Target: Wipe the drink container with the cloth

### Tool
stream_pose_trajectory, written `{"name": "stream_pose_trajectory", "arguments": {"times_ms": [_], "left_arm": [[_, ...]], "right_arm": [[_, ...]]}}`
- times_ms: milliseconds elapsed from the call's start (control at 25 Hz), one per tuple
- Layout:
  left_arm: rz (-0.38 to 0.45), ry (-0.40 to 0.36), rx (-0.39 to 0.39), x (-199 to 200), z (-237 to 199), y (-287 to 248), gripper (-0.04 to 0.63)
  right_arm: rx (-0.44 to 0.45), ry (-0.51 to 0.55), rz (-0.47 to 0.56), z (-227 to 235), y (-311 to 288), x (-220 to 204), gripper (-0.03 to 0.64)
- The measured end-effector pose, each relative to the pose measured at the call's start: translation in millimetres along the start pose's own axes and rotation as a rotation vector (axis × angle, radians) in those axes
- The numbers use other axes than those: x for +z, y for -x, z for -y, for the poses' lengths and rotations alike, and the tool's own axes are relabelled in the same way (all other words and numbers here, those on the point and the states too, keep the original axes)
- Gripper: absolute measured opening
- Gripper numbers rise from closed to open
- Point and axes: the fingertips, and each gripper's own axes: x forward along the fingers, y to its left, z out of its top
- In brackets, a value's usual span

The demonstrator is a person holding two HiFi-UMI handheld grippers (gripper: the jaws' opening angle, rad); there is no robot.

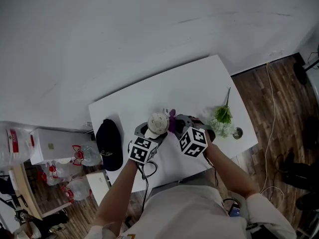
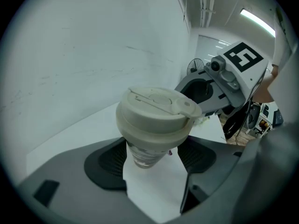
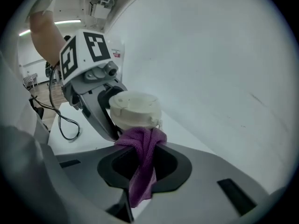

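A white rectangular desk (image 1: 199,78) stood with its far edge close to a plain pale wall (image 1: 124,29). Dark wood-plank floor (image 1: 279,98) showed beyond the desk's right edge, with a thin pale cable (image 1: 270,103) trailing across it. White boxes and plastic bags (image 1: 55,151) were piled off the left edge. A ceiling strip light (image 2: 257,21) glowed overhead.

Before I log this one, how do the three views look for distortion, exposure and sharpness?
Head view: dim, flat light, table edges slightly bowed. Left gripper view: fisheye with dark corners, ceiling light glaring, lidded cup sharp. Right gripper view: same fisheye vignette, purple cloth sharp.
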Motion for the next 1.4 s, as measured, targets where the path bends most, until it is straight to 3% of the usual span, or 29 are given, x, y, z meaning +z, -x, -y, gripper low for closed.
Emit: {"name": "stream_pose_trajectory", "arguments": {"times_ms": [360, 600, 720, 1000, 1200, 1400], "left_arm": [[-0.005, 0.01, 0.0, 0, -1, -2, 0.357], [0.003, 0.014, 0.005, 0, -3, -2, 0.357], [0.008, 0.02, 0.008, 0, 0, -3, 0.357], [0.008, 0.029, 0.011, -1, -2, -2, 0.357], [-0.03, -0.005, 0.007, -7, 5, 6, 0.357], [0.055, 0.053, 0.013, 2, 10, 37, 0.356]], "right_arm": [[0.072, -0.092, -0.141, -16, -69, -54, 0.084], [0.113, -0.138, -0.167, -36, -73, -61, 0.084], [0.116, -0.145, -0.132, -37, -54, -49, 0.084], [0.025, -0.211, 0.027, -14, 4, -1, 0.084], [-0.037, -0.309, 0.054, 2, 44, 5, 0.084], [-0.103, -0.404, 0.145, 22, 86, 24, 0.084]]}}
